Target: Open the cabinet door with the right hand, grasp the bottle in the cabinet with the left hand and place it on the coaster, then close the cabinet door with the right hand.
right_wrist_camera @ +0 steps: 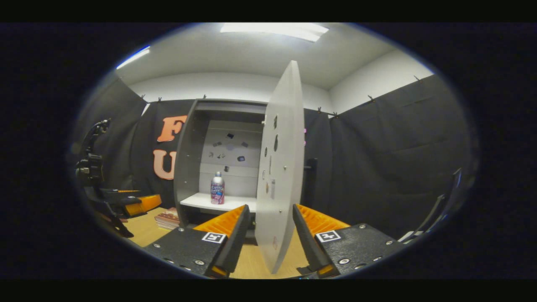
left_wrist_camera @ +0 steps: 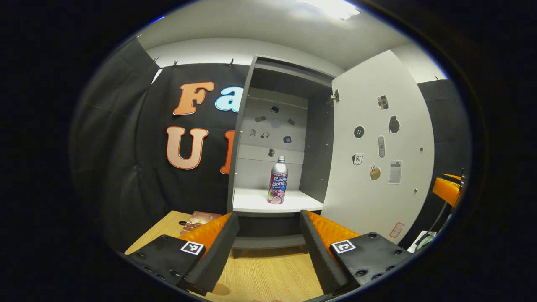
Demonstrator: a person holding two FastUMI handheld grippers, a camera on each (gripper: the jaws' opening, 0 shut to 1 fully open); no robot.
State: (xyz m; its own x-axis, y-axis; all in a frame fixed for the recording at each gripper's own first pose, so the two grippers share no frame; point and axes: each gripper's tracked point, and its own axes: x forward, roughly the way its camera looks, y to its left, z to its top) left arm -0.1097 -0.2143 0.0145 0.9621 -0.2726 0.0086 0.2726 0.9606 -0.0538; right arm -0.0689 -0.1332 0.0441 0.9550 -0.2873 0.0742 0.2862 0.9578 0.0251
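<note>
The cabinet door (left_wrist_camera: 379,155) is standing wide open, so the way to the bottle (left_wrist_camera: 278,180) is lying free. In the right gripper view, the door's edge (right_wrist_camera: 280,167) is sitting between the spread fingers.

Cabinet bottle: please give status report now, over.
Left tongs open, aimed at the drink bottle upright on the cabinet shelf. Right tongs open astride the open cabinet door. Path clear.
</note>
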